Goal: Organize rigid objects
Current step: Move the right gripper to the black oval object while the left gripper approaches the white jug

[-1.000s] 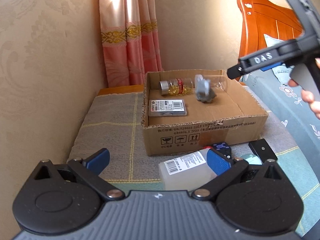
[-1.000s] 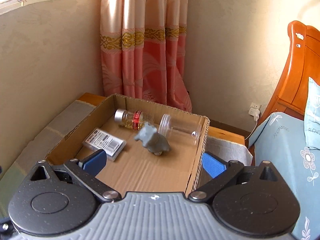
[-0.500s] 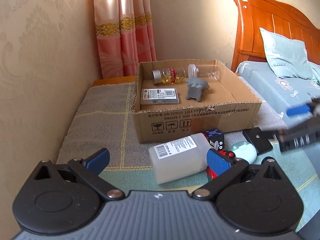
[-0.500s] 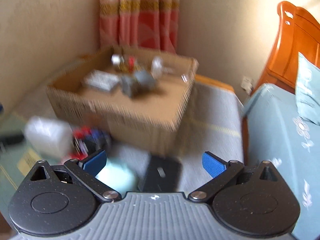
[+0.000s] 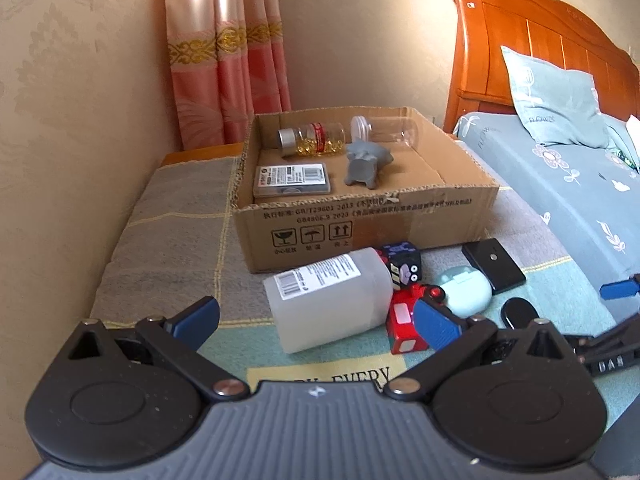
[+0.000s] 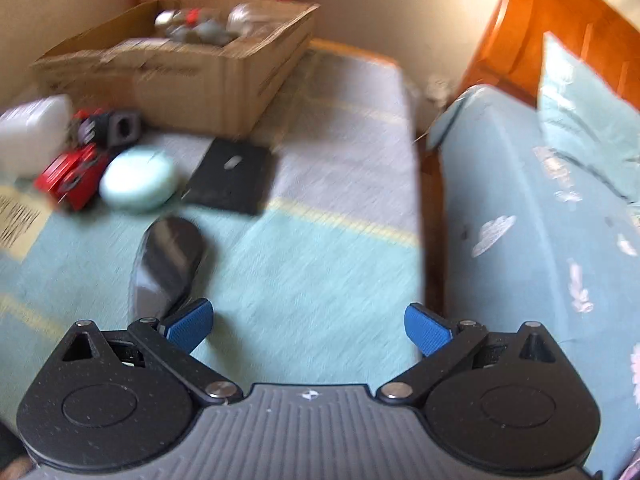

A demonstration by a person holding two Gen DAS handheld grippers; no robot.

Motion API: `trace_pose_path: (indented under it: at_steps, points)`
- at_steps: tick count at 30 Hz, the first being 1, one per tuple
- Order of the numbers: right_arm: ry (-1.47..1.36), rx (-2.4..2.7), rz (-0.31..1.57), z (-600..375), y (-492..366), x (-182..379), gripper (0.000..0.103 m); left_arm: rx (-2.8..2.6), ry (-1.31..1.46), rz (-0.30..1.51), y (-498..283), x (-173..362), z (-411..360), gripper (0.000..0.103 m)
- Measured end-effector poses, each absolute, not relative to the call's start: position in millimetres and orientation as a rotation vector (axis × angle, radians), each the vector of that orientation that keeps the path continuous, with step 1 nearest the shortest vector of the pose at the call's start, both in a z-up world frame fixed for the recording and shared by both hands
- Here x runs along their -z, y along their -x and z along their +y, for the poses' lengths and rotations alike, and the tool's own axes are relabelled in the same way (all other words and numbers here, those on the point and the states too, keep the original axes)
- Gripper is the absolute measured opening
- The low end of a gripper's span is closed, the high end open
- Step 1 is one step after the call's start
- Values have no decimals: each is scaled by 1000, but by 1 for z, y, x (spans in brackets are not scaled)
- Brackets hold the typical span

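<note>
This is a bedroom in a home. A bed with an orange wooden headboard stands right of the cardboard box, covered in a pale blue flowered sheet with a matching pillow leaning against the headboard. Behind the box, pink curtains with a gold patterned band hang against a beige patterned wall, and the box itself sits on a low surface spread with a grey and teal checked cloth, with small household odds and ends lying in front of it.
</note>
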State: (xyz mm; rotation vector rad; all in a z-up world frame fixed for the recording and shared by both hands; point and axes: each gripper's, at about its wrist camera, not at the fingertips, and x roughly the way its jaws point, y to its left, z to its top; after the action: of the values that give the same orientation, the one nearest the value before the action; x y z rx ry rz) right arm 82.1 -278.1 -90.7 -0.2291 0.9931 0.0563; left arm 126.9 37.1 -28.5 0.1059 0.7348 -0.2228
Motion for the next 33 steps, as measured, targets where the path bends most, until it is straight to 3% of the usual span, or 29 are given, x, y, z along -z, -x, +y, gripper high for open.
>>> trace_pose_path:
  at_steps: [12, 33]
  points:
    - [241, -323, 993, -226, -84, 93, 103, 222, -91, 793, -135, 43, 38, 102]
    - [251, -423, 911, -226, -86, 96, 103, 181, -81, 825, -172, 68, 42, 102]
